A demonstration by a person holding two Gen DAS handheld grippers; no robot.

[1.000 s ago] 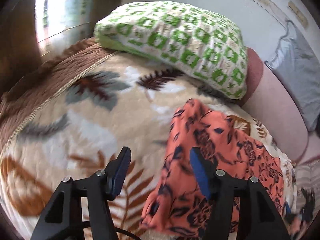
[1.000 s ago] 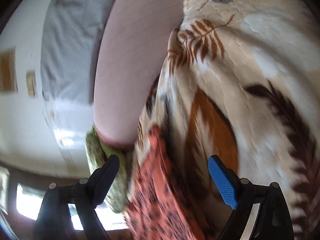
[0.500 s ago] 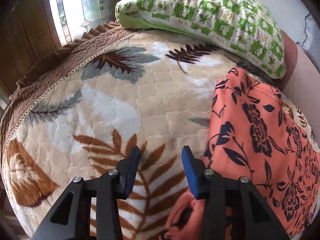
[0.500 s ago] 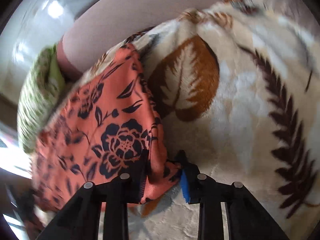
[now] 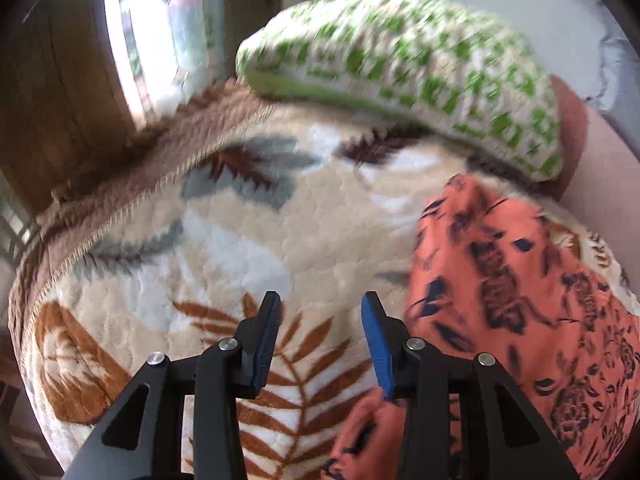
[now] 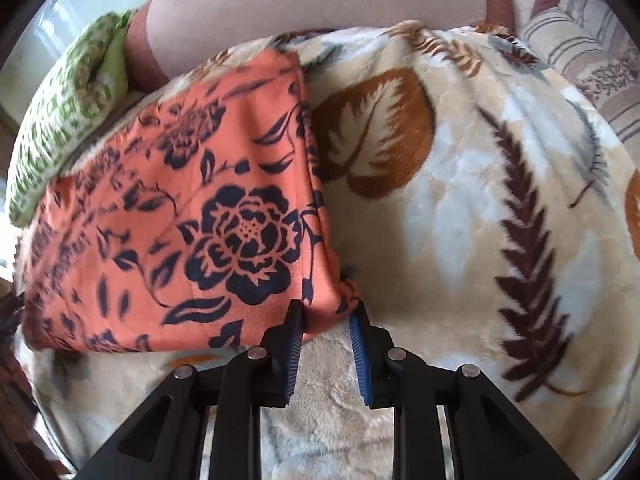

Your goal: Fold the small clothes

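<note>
An orange garment point(image 6: 192, 216) with dark blue flowers lies folded flat on the leaf-patterned blanket point(image 6: 460, 208). My right gripper point(image 6: 326, 320) is shut on the garment's near right corner, and the cloth bunches between the blue pads. In the left wrist view the same garment point(image 5: 520, 280) spreads along the right side, with a fold of it under my right finger. My left gripper point(image 5: 320, 300) hovers over bare blanket point(image 5: 248, 248) just left of the garment's edge. It is open, and only blanket shows between its jaws.
A green-and-white patterned pillow point(image 5: 408, 68) lies at the head of the bed, behind the garment. A pink bolster point(image 6: 312, 4) runs along the far side. The blanket's brown border point(image 5: 132, 184) and a wooden window frame point(image 5: 60, 80) are at the left.
My right gripper swung round, came down and shut on the garment's corner. My left gripper narrowed and shifted off the garment onto the blanket beside it.
</note>
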